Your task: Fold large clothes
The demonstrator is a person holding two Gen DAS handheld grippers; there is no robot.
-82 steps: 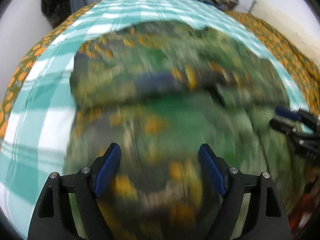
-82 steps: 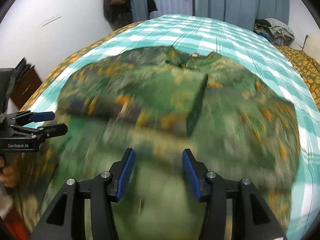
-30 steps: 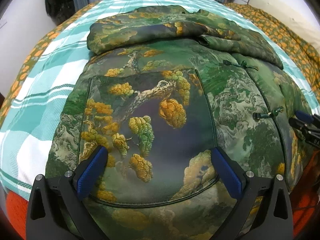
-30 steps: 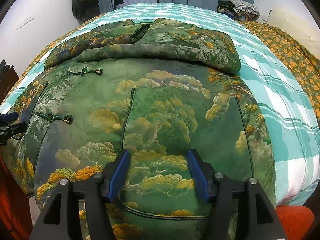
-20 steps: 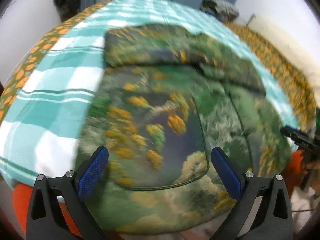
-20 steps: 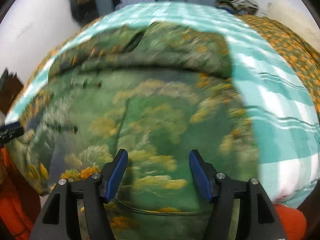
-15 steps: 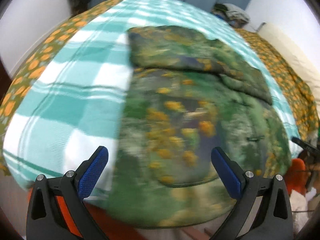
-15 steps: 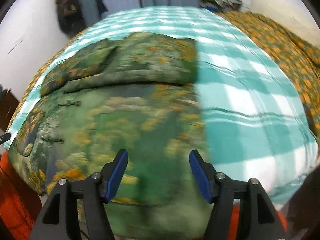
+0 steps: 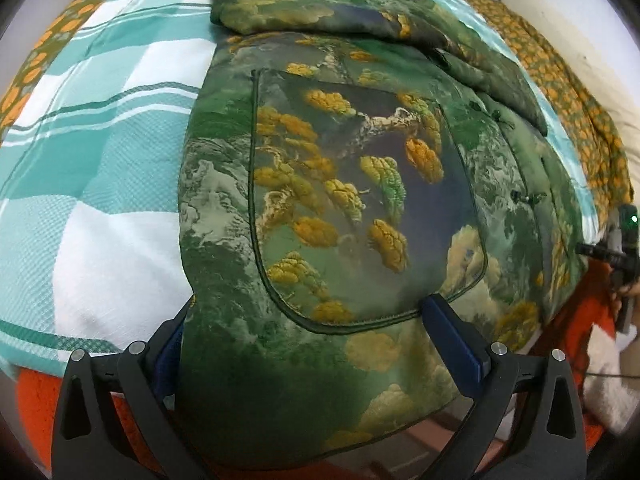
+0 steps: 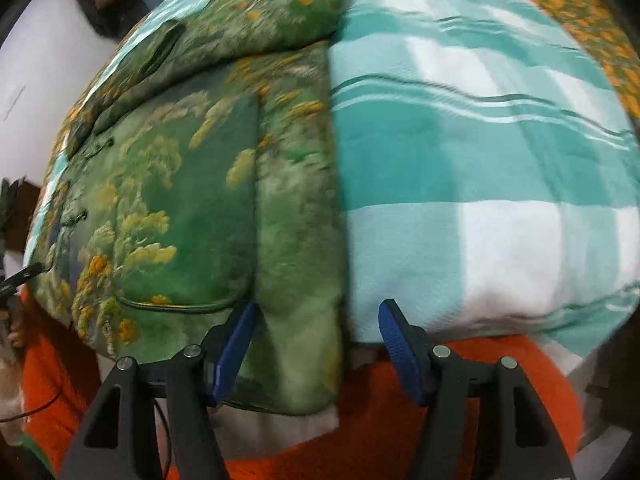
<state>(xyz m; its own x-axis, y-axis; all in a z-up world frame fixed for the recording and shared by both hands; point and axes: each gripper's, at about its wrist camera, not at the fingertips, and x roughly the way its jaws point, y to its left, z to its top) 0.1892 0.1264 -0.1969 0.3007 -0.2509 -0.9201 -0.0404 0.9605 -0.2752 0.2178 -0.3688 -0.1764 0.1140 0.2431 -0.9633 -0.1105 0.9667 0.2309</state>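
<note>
Left wrist view: your green patterned jacket lies on the checked teal bedspread, its hem hanging over the near edge and its sleeves folded across the far part. Your left gripper is spread wide, straddling the hem's left corner. Your right gripper, also spread, straddles the jacket's right corner beside the bedspread.

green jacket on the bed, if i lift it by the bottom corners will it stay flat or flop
Probably flop: the jacket drapes limply over the bed edge near the left tongs. It looks padded, since the folded sleeves sit puffy, so likely bulky. Its sheen hints it may slip in the right tongs.
</note>
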